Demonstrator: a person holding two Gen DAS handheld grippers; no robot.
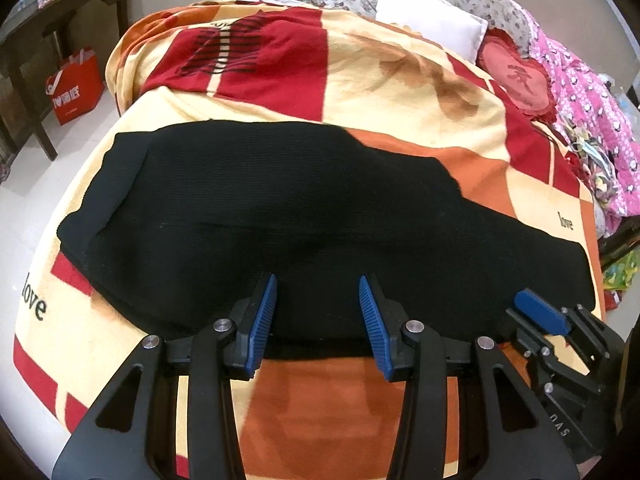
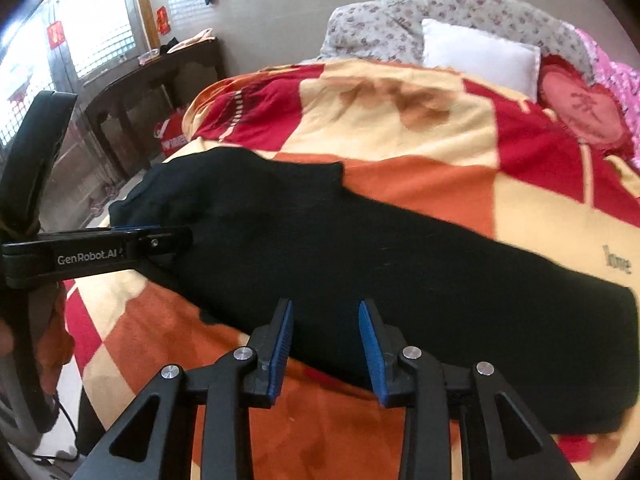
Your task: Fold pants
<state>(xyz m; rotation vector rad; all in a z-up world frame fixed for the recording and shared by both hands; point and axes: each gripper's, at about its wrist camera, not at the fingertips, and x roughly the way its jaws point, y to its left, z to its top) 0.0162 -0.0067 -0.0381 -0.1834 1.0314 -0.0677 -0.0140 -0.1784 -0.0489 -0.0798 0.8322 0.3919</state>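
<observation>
Black pants (image 1: 280,208) lie flat and lengthwise across a red, orange and cream blanket (image 1: 420,92) on a bed. My left gripper (image 1: 318,284) hovers over the near edge of the pants, jaws open with only cloth showing below the gap. In the right wrist view the pants (image 2: 400,280) run from the upper left to the lower right. My right gripper (image 2: 325,308) stands open above their near edge, with nothing pinched. The right gripper (image 1: 540,314) also shows at the lower right of the left wrist view, and the left gripper (image 2: 160,236) shows side-on at the left of the right wrist view.
A white pillow (image 1: 432,20), a red heart cushion (image 1: 516,76) and a pink quilt (image 1: 592,128) lie at the head and far side of the bed. A dark wooden table (image 1: 60,8) and a red bag (image 1: 78,88) stand on the floor at the left.
</observation>
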